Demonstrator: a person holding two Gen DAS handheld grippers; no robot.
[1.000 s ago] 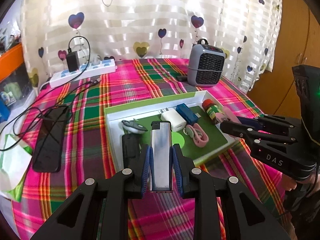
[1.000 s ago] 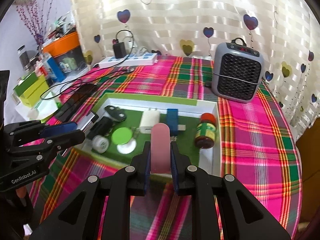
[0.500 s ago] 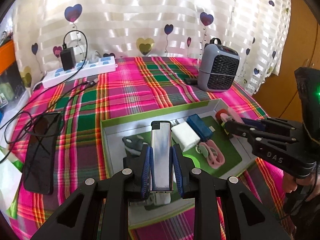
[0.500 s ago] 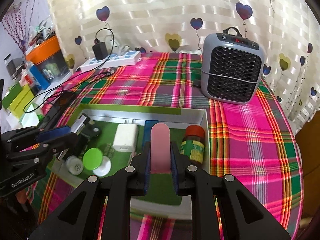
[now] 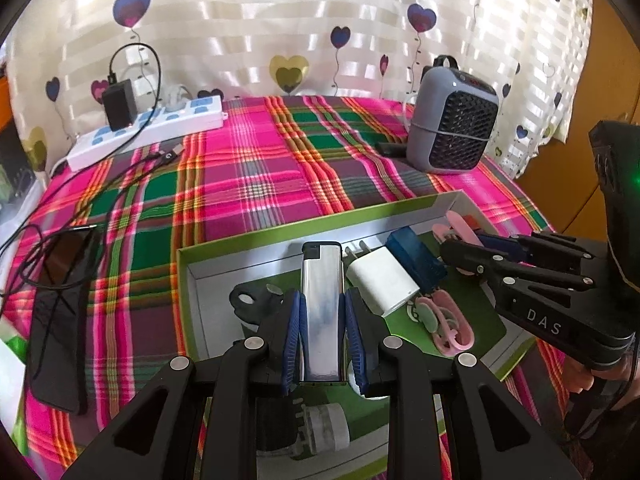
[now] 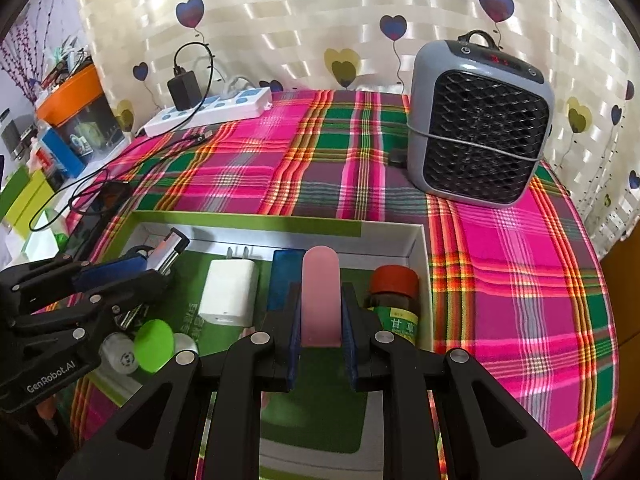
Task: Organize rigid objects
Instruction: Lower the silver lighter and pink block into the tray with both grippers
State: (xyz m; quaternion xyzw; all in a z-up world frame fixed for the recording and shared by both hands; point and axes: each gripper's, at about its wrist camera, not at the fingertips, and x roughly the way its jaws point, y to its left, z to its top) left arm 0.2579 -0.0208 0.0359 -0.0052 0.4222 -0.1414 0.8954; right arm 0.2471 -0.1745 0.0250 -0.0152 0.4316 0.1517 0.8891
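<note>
My left gripper (image 5: 322, 320) is shut on a silver lighter (image 5: 322, 300) and holds it over the left part of the green-rimmed white box (image 5: 320, 226). My right gripper (image 6: 321, 316) is shut on a flat pink piece (image 6: 321, 296) over the right part of the same box (image 6: 248, 224). In the box lie a white charger (image 6: 230, 290), a blue block (image 6: 285, 280), a red-capped brown bottle (image 6: 394, 296), a green lid (image 6: 154, 344) and a pink clip (image 5: 450, 322). Each gripper shows in the other's view.
A grey fan heater (image 6: 478, 120) stands behind the box at the right. A white power strip (image 5: 148, 130) with a black adapter and cables lies at the back left. A black phone (image 5: 60, 316) lies left of the box. The plaid tablecloth drops off at the right.
Both grippers have moved forward and lower over the box, each holding its object. The box now fills the near part of both views.
</note>
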